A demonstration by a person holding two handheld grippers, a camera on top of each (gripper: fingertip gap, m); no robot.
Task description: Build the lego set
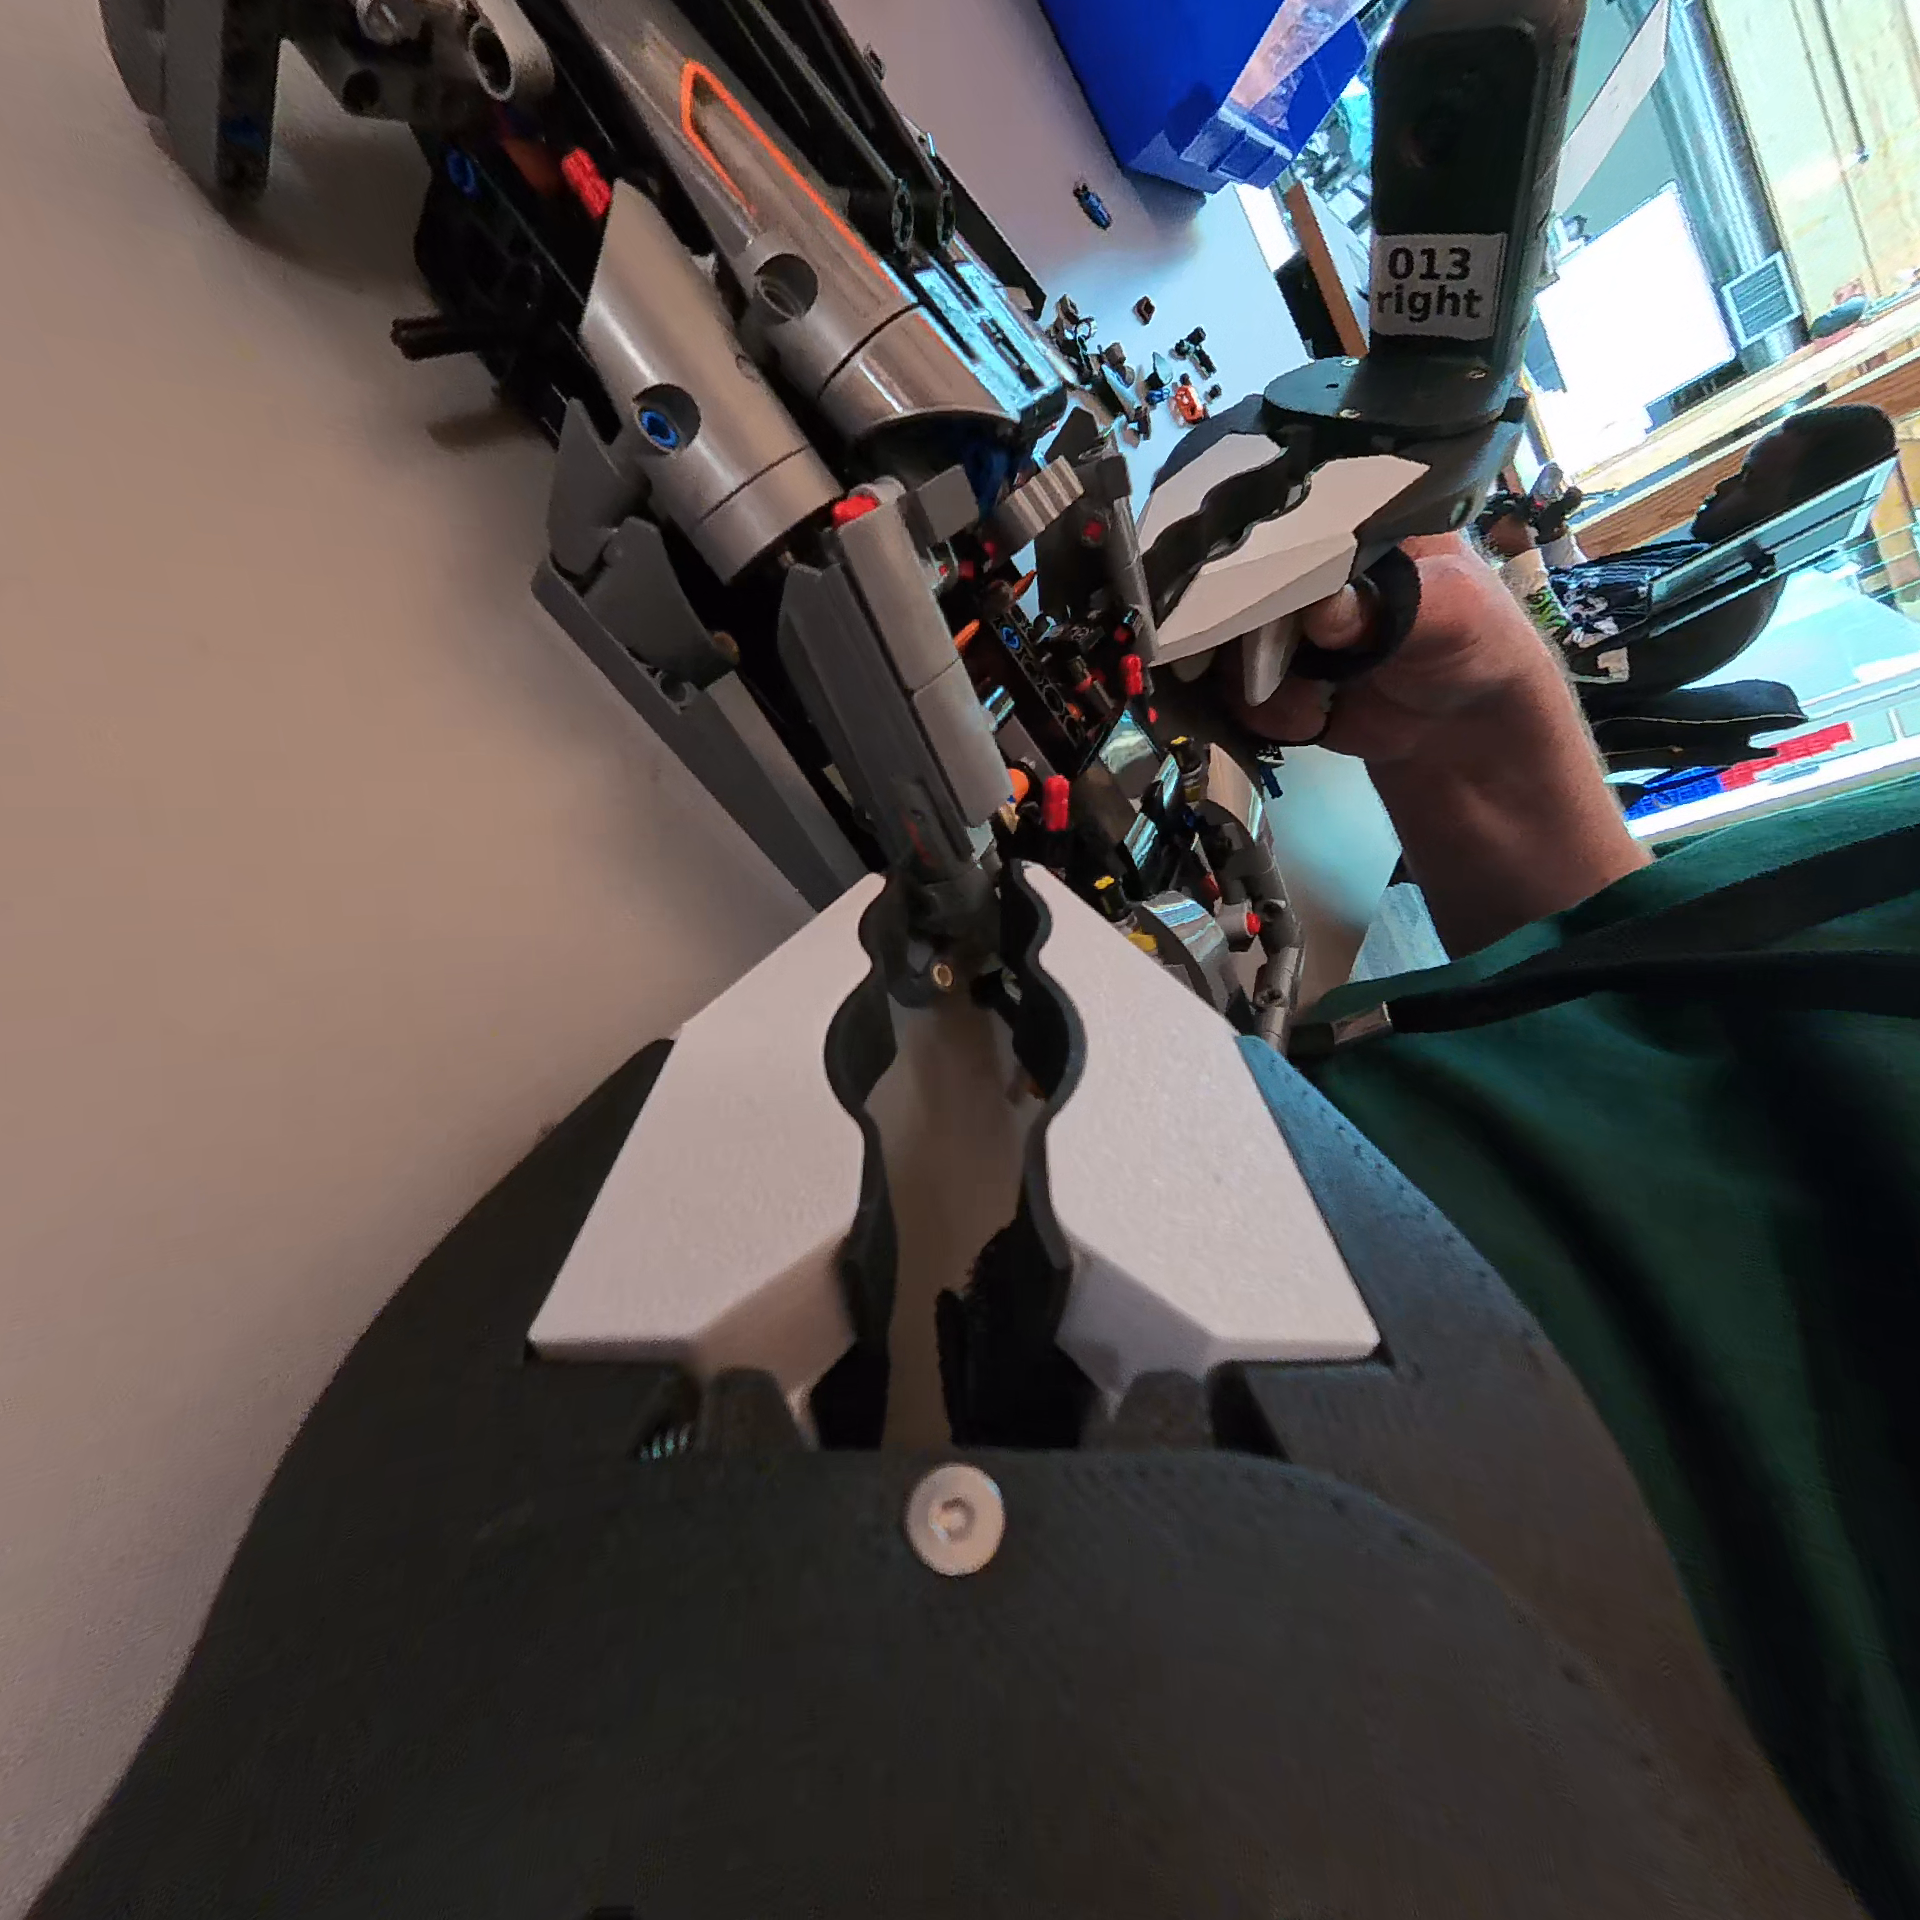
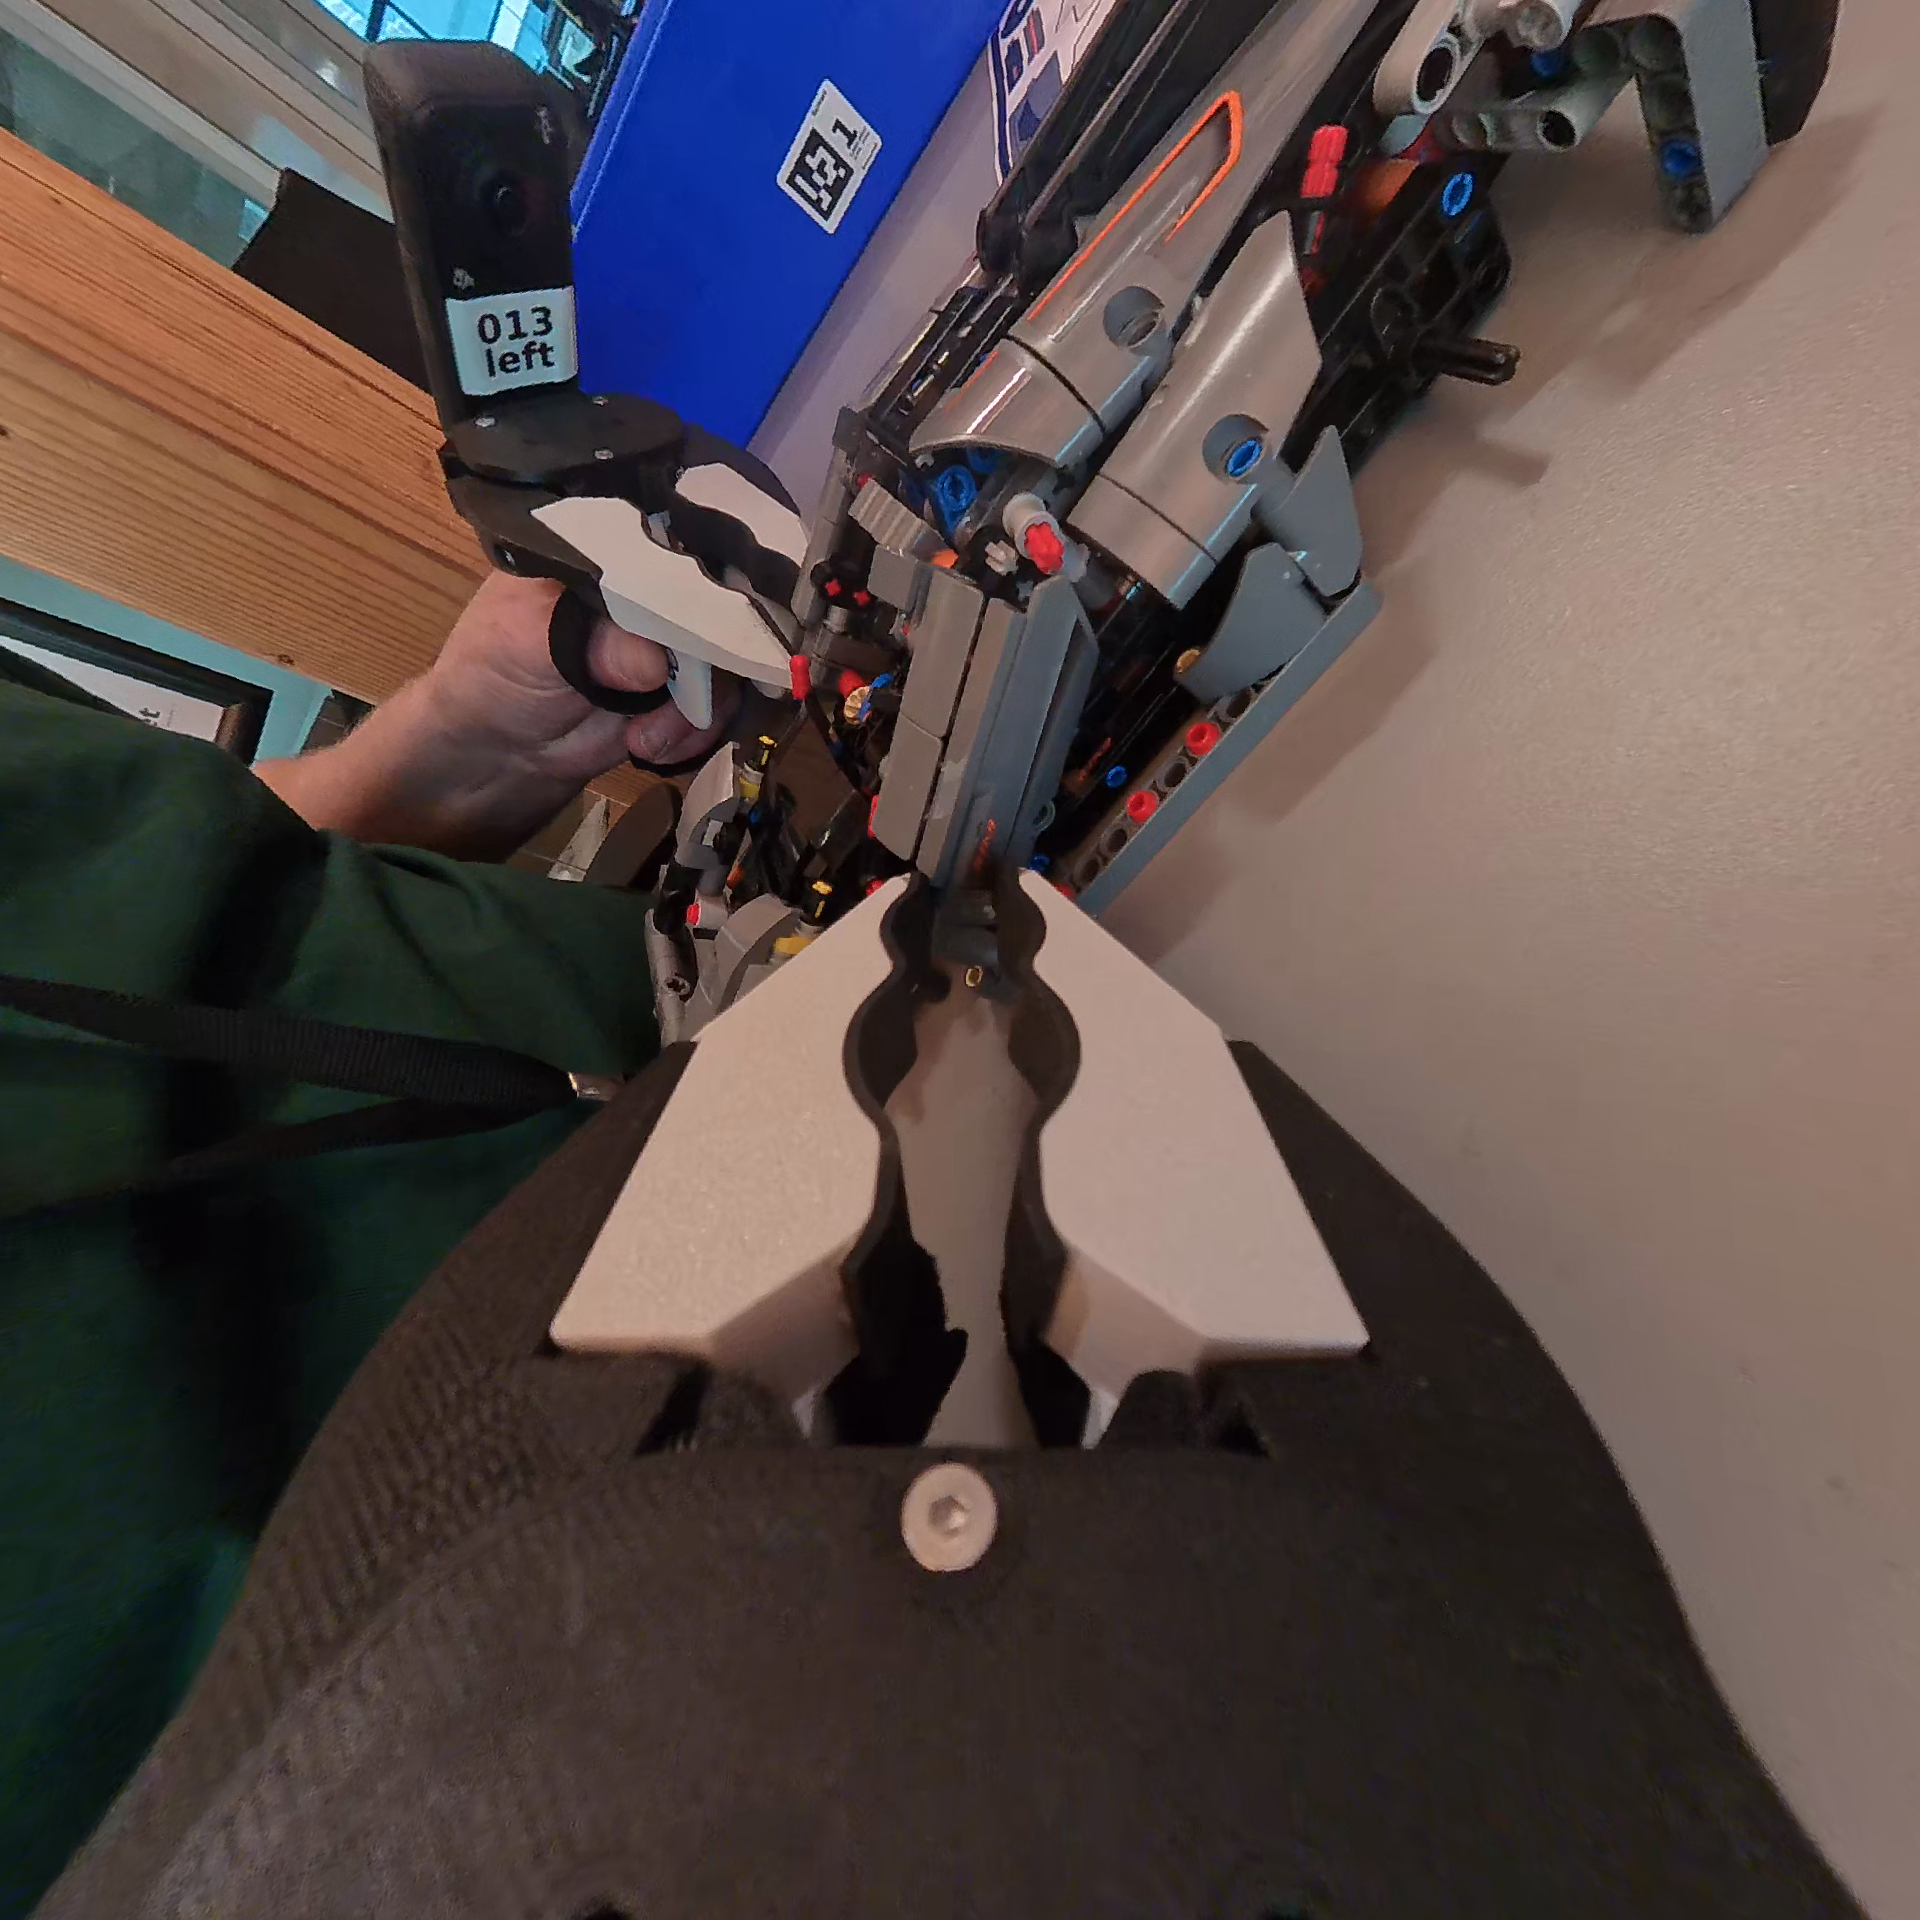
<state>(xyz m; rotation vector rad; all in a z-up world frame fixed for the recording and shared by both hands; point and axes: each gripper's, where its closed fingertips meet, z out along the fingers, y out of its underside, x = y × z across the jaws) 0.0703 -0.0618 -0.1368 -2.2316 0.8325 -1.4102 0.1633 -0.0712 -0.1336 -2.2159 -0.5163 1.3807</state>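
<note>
A large grey, black and orange lego vehicle model is sitting mostly built on the pale table, with loose small pieces waiting beyond. The left gripper and right gripper are each clamping their jaws on the model's narrow grey side panel

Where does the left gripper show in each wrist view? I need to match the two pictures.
Left wrist view: the left gripper fills the bottom centre, jaws closed on the near end of the grey lego model.
Right wrist view: the left gripper is at upper left, beside the model.
Shared landmark: the blue box behind the model.
</note>
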